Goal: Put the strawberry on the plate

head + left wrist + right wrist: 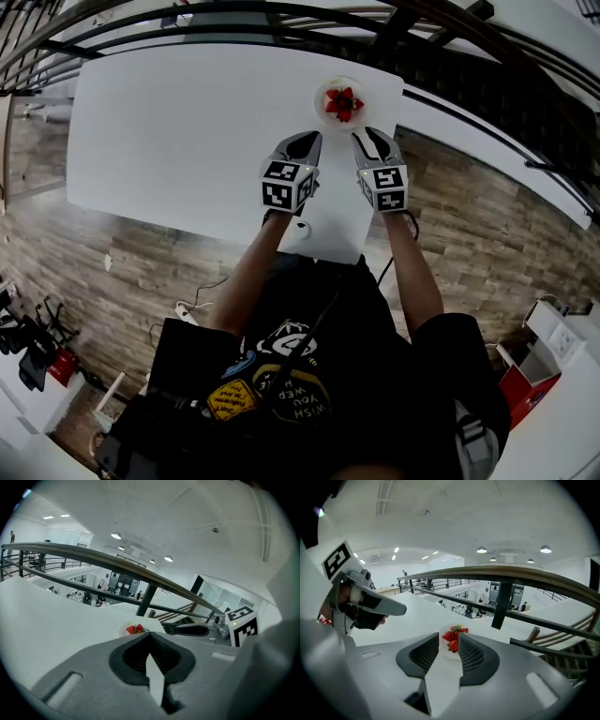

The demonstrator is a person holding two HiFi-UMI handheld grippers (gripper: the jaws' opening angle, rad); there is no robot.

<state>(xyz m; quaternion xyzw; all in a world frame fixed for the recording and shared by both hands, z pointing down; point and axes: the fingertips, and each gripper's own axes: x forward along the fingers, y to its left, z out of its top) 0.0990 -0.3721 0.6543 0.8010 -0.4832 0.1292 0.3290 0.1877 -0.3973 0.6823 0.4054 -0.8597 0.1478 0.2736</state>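
A few red strawberries point(343, 101) with green leaves lie on a small white plate point(322, 93) near the far right corner of the white table point(187, 131). Both grippers hover side by side just short of the plate. My left gripper point(307, 141) has its jaws together with nothing between them. My right gripper point(370, 136) is open and empty. In the right gripper view the strawberries point(453, 638) and plate point(442, 631) show through the gap of my right gripper point(449, 635). In the left gripper view the strawberries point(135, 629) lie beyond my left gripper point(149, 633).
The table's near edge point(216, 225) is by the person's body and its far edge runs along a dark railing point(281, 14). Wood floor point(487, 225) lies to the right and below. A small white object point(298, 228) sits on the table under the left wrist.
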